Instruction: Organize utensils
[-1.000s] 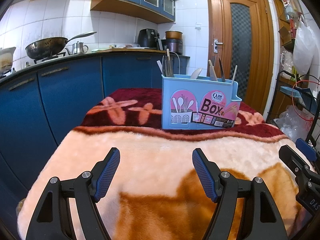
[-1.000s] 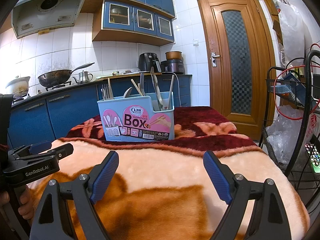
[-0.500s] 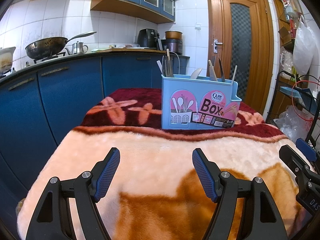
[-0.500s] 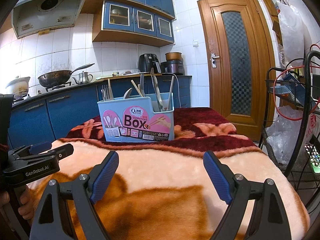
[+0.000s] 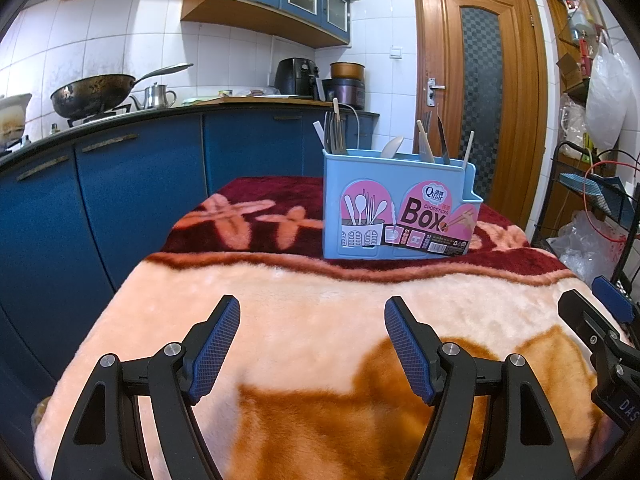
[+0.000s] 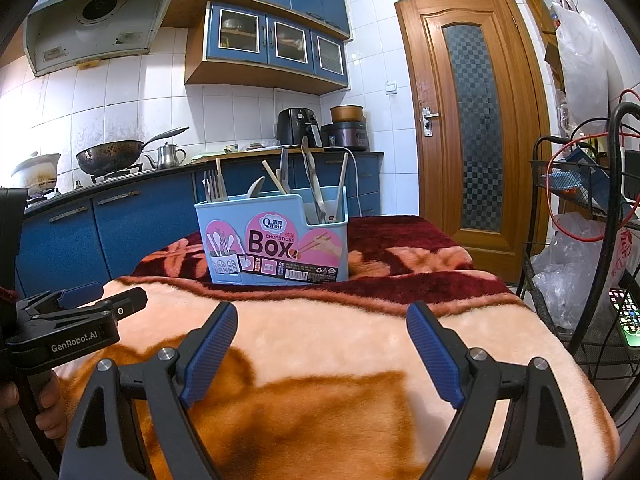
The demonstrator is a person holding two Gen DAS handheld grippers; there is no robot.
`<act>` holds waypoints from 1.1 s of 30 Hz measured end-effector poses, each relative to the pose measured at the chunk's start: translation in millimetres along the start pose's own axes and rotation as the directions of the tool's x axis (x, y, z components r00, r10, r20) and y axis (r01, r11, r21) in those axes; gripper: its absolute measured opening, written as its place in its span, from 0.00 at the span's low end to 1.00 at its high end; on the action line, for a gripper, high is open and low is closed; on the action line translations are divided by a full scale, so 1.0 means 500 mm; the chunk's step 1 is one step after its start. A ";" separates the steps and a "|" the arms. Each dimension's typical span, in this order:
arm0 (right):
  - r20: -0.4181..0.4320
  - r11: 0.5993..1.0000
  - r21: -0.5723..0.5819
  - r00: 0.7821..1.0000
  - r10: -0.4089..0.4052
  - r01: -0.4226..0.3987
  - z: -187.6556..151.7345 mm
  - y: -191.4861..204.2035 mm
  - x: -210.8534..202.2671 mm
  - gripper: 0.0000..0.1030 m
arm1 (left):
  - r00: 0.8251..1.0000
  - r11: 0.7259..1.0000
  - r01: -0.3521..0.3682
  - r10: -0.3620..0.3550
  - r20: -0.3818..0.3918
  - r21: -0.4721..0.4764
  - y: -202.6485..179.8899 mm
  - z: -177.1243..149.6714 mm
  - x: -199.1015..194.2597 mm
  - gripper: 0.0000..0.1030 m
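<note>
**Both grippers wait, empty, short of the utensil box**

Near, the left gripper (image 5: 312,346) and right gripper (image 6: 320,354) hover over the blanket (image 5: 320,300), fingers apart, holding nothing. A good reach would go in level and pinch a single handle. Farther off, the blue box (image 6: 276,236) holds upright forks, spoons, chopsticks and tongs, seemingly in separate compartments.

Utensil box (image 5: 400,208) on blanket (image 5: 304,308), utensils (image 5: 334,132) inside it, counter (image 5: 160,114) behind, door (image 5: 480,92) right.

The utensils (image 6: 280,184) hide their lower ends inside the light-blue box (image 6: 276,236).
</note>
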State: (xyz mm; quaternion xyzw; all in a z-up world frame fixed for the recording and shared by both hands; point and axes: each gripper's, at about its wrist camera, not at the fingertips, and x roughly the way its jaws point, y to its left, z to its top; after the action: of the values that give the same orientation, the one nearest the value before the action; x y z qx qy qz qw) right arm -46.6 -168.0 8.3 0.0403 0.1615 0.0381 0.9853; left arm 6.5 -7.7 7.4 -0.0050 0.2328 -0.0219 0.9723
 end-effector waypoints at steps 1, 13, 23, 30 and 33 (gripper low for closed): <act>0.000 1.000 0.000 1.000 0.000 0.000 0.000 0.000 0.000 0.86 | 1.000 1.000 0.000 0.000 0.000 0.000 0.000 0.000 0.000 0.74; 0.001 1.000 0.000 1.000 0.000 0.000 -0.001 0.000 0.001 0.86 | 1.000 1.000 0.000 0.000 0.000 0.000 0.000 0.000 0.000 0.74; 0.001 1.000 -0.001 1.000 -0.001 0.001 -0.001 0.000 0.002 0.86 | 1.000 1.000 0.000 0.000 0.001 0.000 0.000 0.000 0.000 0.74; -0.002 1.000 -0.002 1.000 -0.001 0.001 0.001 -0.001 0.005 0.86 | 1.000 1.000 0.000 0.000 -0.003 0.009 -0.003 0.001 -0.002 0.74; -0.001 1.000 -0.001 1.000 -0.003 0.003 0.001 -0.002 0.006 0.86 | 1.000 1.000 -0.001 0.001 -0.004 0.008 -0.004 0.002 -0.002 0.74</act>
State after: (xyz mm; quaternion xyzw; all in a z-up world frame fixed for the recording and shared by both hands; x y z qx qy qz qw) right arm -43.7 -168.5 7.7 0.0396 0.1620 0.0369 0.9853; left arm 6.2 -9.7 8.8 -0.0007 0.2347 -0.0224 0.9718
